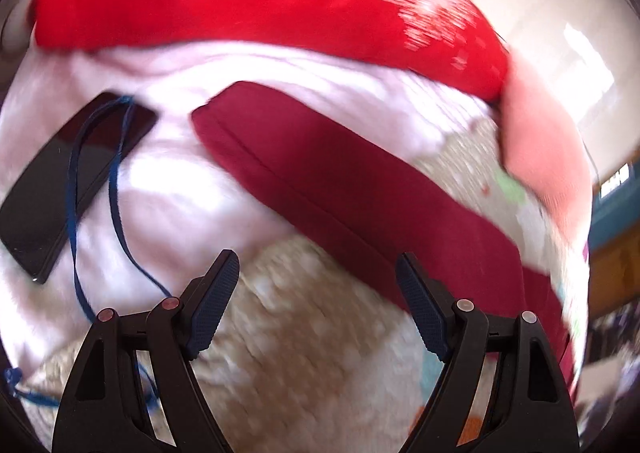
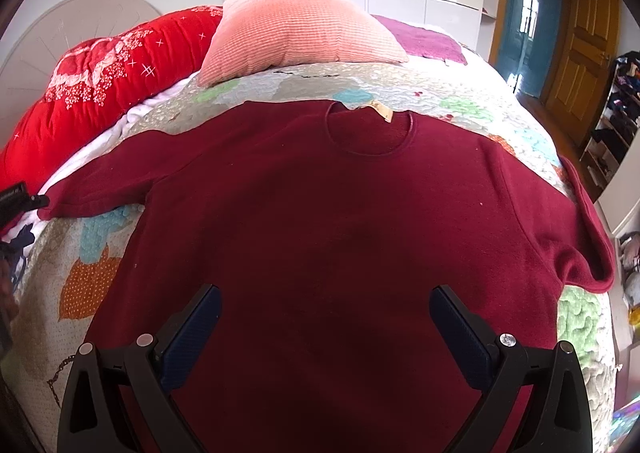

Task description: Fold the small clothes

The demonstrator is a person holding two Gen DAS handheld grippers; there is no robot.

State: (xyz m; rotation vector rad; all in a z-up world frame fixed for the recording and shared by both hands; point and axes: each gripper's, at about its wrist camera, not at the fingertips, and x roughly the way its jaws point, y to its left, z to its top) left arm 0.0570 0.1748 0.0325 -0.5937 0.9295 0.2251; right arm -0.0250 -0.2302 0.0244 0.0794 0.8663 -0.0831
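The maroon sweater [image 2: 320, 213] lies flat, front up, on the quilt [image 2: 460, 85]. My right gripper [image 2: 325, 327] hovers over its body, jaws apart, empty. My left gripper [image 1: 318, 303], likewise spread and empty, faces the left sleeve [image 1: 320, 181]. Step: first fold, judged not yet begun. Next: close on the sleeve cuff and carry it inward.

Sweater [image 2: 320, 221] flat on quilted bed [image 2: 472, 93]
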